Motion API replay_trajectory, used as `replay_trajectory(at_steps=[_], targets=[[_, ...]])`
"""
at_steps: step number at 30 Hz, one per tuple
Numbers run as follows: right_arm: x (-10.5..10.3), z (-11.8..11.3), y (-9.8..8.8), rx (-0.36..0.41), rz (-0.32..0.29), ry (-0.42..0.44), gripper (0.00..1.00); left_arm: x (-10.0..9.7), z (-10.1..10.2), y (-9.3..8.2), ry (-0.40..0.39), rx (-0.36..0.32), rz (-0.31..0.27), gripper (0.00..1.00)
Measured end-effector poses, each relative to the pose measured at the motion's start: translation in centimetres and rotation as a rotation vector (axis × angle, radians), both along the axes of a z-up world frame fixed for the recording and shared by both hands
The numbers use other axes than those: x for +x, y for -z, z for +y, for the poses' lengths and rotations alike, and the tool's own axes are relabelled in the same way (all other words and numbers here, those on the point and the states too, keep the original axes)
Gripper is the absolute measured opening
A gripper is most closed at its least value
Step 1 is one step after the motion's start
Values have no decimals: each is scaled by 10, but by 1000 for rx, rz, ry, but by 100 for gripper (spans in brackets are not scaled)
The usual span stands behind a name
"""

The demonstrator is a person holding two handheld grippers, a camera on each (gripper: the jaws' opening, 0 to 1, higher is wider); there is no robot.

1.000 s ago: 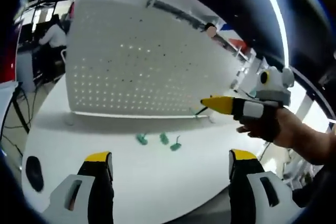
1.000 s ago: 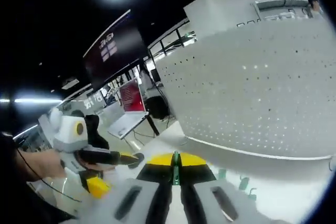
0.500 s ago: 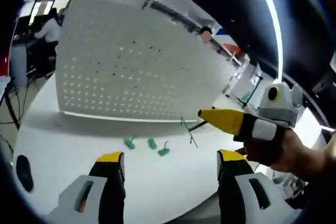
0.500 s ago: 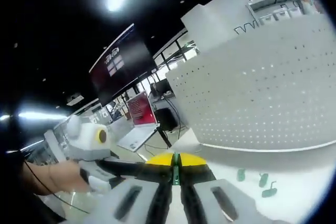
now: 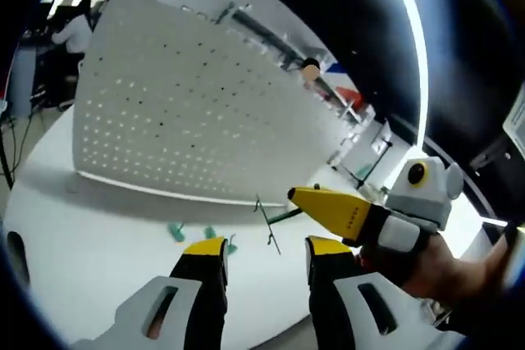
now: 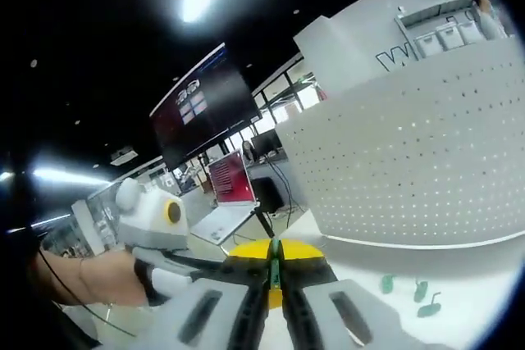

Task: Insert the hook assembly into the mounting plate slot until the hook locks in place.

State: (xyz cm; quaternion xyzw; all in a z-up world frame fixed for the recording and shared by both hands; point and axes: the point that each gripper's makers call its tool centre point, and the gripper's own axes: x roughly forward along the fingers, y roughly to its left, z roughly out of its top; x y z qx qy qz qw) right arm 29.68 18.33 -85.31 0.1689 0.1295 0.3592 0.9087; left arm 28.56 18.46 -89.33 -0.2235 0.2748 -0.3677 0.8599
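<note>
The white perforated mounting plate (image 5: 180, 112) stands upright on the white table (image 5: 98, 268); in the right gripper view the mounting plate (image 6: 410, 161) fills the right side. My right gripper (image 6: 275, 256) is shut on a thin green wire hook (image 6: 275, 250). In the left gripper view this right gripper (image 5: 299, 197) reaches in from the right, and the green hook (image 5: 267, 223) sticks out of its yellow tip just above the gap of my left gripper (image 5: 267, 247). The left jaws stand open, close on either side of the hook's lower end, with a gap left.
Three spare green hooks (image 5: 205, 235) lie on the table in front of the plate, also seen as green hooks (image 6: 414, 294) low right. A person's hand (image 6: 90, 280) holds the left gripper at the left. Screens and desks (image 6: 225, 182) stand behind.
The left jaws have narrowed their gap. The right gripper with the green hook has come closer, from beside the left jaws to just above their gap. Both views have shifted.
</note>
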Motion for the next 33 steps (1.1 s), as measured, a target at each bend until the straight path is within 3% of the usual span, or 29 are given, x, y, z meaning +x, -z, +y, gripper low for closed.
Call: replay_trajectory(at_steps=[5,9,22,33], targets=[[-1,0,-5,21,-16,11,0,0,2,-3,-1,-21,3,26],[-3,1,-9,24,-33,4,0,-2,0,-12,15,-44,-29,9],[-6,0,-21,47,-75,26,0,0,-5,-19,14,-95,-10,6],[-10,-1,-19,13,-107,34,0,1,-7,-18,11,-105,0,3]])
